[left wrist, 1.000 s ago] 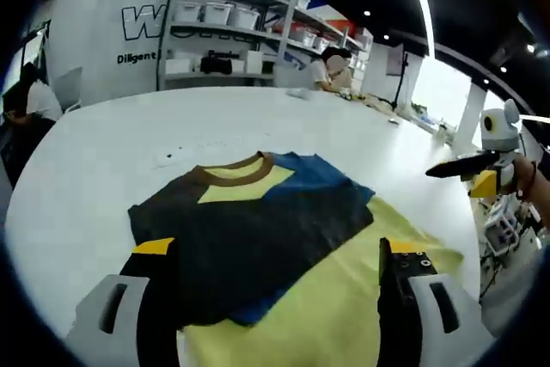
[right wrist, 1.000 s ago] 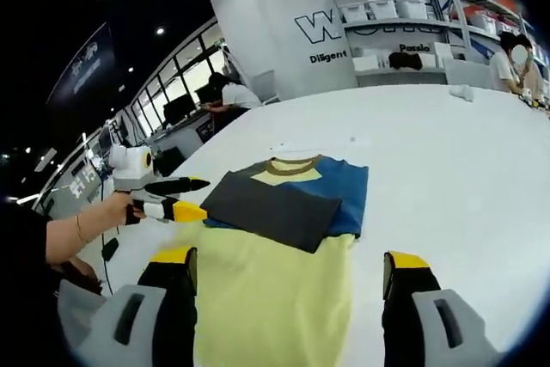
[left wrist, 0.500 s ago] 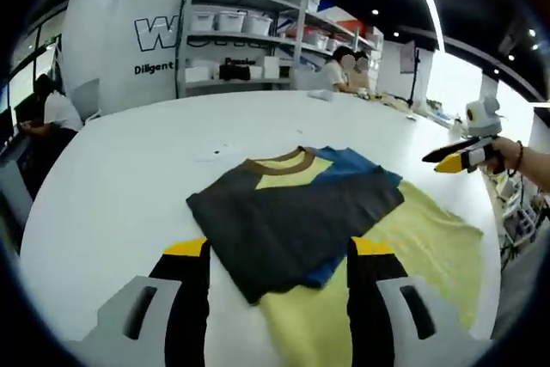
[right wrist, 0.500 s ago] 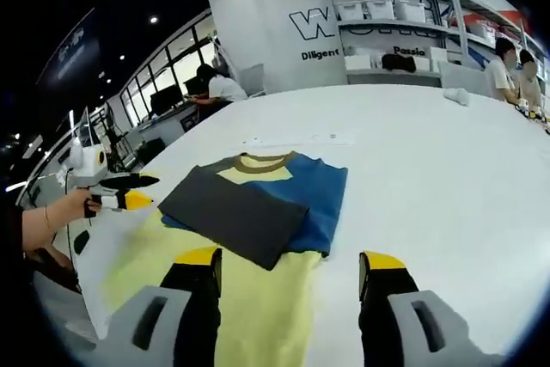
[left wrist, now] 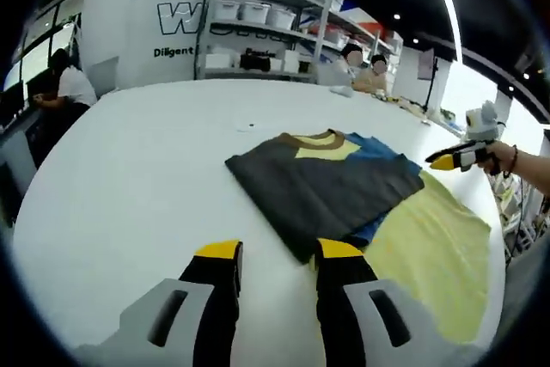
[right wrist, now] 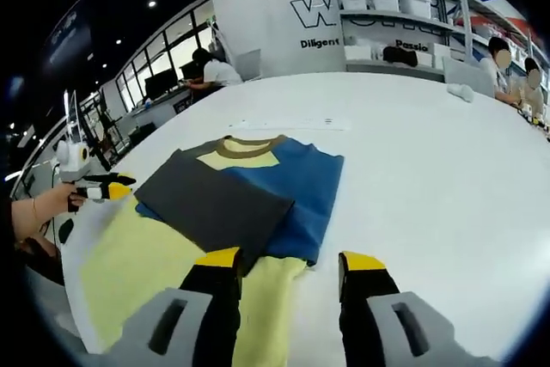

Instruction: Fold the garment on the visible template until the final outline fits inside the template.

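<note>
The garment (right wrist: 245, 204) lies partly folded on the yellow template (right wrist: 137, 268) near the surface's (right wrist: 430, 161) near edge. It looks soft, light and limp; best pinched at a folded corner. Both grippers' jaws hang open, empty.

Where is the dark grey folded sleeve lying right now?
In the right gripper view, the dark grey sleeve lies folded across the shirt's blue chest, below the brown collar, just ahead of the right tongs.

A lab-like workroom: a big white table (left wrist: 129, 152), bin-stocked shelves (left wrist: 258, 32), wall lettering (right wrist: 331, 19), and seated people.
</note>
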Demonstrator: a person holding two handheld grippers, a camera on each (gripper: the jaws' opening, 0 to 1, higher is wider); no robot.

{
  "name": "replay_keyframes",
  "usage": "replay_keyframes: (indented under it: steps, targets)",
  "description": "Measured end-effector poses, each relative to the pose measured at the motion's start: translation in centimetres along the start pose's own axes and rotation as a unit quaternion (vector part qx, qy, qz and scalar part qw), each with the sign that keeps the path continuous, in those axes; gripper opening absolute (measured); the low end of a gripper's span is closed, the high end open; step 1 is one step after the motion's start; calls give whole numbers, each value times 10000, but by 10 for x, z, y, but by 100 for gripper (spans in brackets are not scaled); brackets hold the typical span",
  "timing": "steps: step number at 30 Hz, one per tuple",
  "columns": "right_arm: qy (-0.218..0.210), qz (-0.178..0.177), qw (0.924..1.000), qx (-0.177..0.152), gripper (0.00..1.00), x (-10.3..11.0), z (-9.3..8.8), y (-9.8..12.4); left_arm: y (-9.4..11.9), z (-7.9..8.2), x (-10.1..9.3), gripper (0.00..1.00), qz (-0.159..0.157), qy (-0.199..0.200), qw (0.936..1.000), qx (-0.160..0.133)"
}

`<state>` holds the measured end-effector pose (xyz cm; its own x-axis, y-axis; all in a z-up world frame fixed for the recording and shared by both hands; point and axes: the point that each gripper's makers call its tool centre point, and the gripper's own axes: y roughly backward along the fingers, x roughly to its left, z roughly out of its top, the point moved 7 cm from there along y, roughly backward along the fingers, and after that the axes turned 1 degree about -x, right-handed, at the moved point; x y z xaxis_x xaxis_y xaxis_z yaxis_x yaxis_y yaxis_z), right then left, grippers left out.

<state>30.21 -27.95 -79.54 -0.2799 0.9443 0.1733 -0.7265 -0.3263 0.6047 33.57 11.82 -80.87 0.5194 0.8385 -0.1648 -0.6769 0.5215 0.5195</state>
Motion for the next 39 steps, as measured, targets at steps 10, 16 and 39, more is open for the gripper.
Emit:
replay_keyframes:
  steps: [10,16,39]
  targets:
    - [72,-171,9998,67,17,-5,-7,-11,-5,-9,-3,20,-265,51,9995,173]
    - [366,-257,9990,88,11,-8,-9,-13,-10,-10,-12,15,-418,-26,9990,166]
    - [447,-478,9977,168,0,-10,-4,-19,-13,10,-1,0,-13,-929,9934,670]
